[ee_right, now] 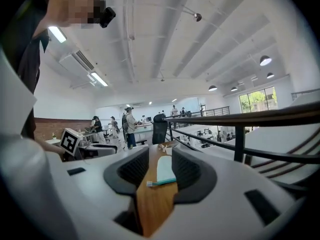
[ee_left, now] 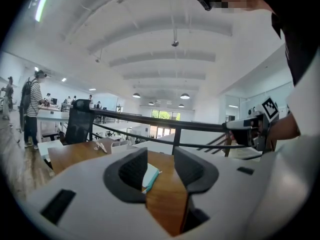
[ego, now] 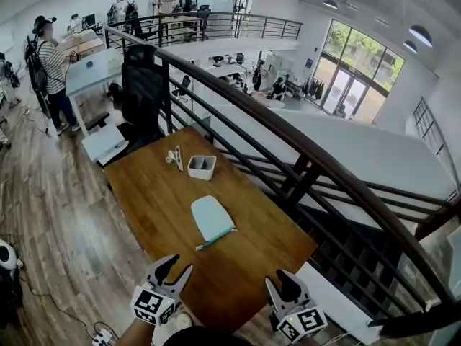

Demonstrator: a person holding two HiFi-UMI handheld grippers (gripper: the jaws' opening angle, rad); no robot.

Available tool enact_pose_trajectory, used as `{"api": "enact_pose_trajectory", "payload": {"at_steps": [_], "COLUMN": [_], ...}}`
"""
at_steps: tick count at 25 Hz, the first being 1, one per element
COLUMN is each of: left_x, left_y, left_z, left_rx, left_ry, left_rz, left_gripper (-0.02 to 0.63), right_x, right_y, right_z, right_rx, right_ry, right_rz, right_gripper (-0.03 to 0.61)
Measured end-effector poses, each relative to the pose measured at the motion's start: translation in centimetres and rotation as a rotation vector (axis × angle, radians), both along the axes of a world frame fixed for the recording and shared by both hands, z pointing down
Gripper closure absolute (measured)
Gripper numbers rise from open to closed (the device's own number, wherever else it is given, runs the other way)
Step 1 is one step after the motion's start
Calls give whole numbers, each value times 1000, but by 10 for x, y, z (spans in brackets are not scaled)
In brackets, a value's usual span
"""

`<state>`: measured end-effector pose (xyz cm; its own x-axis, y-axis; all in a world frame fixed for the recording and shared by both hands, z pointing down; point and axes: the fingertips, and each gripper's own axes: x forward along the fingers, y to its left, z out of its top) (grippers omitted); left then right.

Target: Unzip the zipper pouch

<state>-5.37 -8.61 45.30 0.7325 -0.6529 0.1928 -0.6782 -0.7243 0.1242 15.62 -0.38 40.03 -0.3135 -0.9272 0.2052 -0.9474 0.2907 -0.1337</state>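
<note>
**Both claws short of the pouch**

The approach is in hand. The pouch [ego: 212,218] lies flat in the middle of the table [ego: 158,193], with its zipper [ego: 218,238] along the near edge, shut by the look of it. The left claw [ego: 176,266] and right claw [ego: 279,281] hover at the table's near edge, well apart from the pouch. Both are released (the left gapes wider) and neither holds or touches anything. Next, I judge, one claw must pin the pouch while the other nips the pale tab at the zipper's left end.

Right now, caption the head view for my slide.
Left tongs and right tongs, both open and empty, face a mint zipper pouch on the wooden table.
</note>
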Motion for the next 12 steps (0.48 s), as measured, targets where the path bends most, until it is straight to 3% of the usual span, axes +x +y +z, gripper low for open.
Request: {"api": "enact_pose_trajectory", "payload": {"at_steps": [5, 12], "left_x": [36, 63], "left_y": [-15, -28], "left_z": [12, 53], "left_rx": [-18, -71], "left_ry": [-26, -125], "left_rz": [-33, -26], "left_gripper": [442, 440], "right_x": [34, 55], "right_y": [-22, -29], "right_z": [4, 40], "right_rx": [-19, -99], "right_ry": [-24, -94], "right_rz": [-42, -54], "right_gripper": [443, 451]}}
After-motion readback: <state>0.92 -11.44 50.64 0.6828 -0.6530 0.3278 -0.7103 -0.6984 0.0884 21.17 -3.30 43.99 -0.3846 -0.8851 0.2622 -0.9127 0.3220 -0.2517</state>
